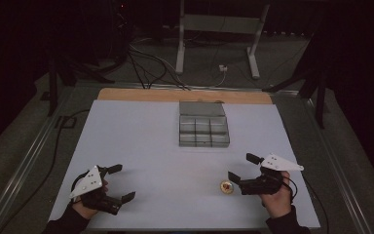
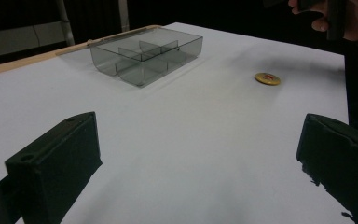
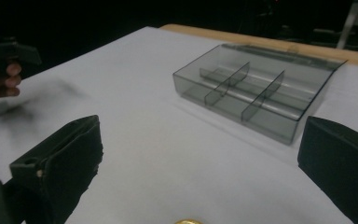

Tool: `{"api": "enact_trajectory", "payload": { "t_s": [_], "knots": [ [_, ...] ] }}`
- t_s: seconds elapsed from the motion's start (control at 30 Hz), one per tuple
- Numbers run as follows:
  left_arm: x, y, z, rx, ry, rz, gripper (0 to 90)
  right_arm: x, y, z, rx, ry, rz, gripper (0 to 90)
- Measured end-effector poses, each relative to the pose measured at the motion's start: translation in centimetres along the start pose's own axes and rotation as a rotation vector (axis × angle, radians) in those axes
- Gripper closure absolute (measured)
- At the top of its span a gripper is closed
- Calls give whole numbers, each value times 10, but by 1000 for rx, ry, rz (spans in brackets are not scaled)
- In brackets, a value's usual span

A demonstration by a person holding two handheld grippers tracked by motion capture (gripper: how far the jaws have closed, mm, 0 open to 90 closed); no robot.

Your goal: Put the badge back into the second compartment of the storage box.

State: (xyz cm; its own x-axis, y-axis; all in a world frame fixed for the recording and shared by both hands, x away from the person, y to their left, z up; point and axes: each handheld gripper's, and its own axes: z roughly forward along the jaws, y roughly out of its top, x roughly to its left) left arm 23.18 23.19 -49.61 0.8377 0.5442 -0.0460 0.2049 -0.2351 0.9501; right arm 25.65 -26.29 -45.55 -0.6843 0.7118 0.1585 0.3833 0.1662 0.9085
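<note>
**Both grippers open over the white table, gold disc near the right one**

At the left of the high view, the left gripper (image 1: 119,183) was held low over the near left part of the white table (image 1: 141,141), its jaws spread wide with nothing between them. In the left gripper view the two black jaws stood far apart at the bottom corners, with bare tabletop between them.

Toward the middle and farther back, a clear grey compartment box (image 1: 203,125) sat on the table with its lid open and lying flat behind it. Its dividers showed in the right gripper view (image 3: 256,91); the compartments looked empty.

Nearer the person and right of centre lay a small round gold disc (image 1: 226,186) with a red mark in its middle, flat on the table. It was just beside the lower jaw of the right gripper (image 1: 242,168), apart from it. That gripper's jaws were also spread wide, holding nothing. The disc appeared too in the left gripper view (image 2: 267,78).
</note>
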Motion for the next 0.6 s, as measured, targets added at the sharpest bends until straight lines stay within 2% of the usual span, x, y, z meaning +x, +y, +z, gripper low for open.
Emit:
{"api": "enact_trajectory", "payload": {
  "t_s": [0.3,0.43,0.5,0.6],
  "knots": [
    [0,0,-1,-6,-5,-2,3,5,-5,11,63,45,-21,0],
    [0,0,-1,-5,-6,-1,3,4,-8,15,85,92,-19,0],
    [0,0,-1,-5,-6,1,3,4,-9,17,104,84,-45,0],
    [0,0,-1,-5,-7,0,3,4,-11,18,107,91,-60,0]
  ]
}}
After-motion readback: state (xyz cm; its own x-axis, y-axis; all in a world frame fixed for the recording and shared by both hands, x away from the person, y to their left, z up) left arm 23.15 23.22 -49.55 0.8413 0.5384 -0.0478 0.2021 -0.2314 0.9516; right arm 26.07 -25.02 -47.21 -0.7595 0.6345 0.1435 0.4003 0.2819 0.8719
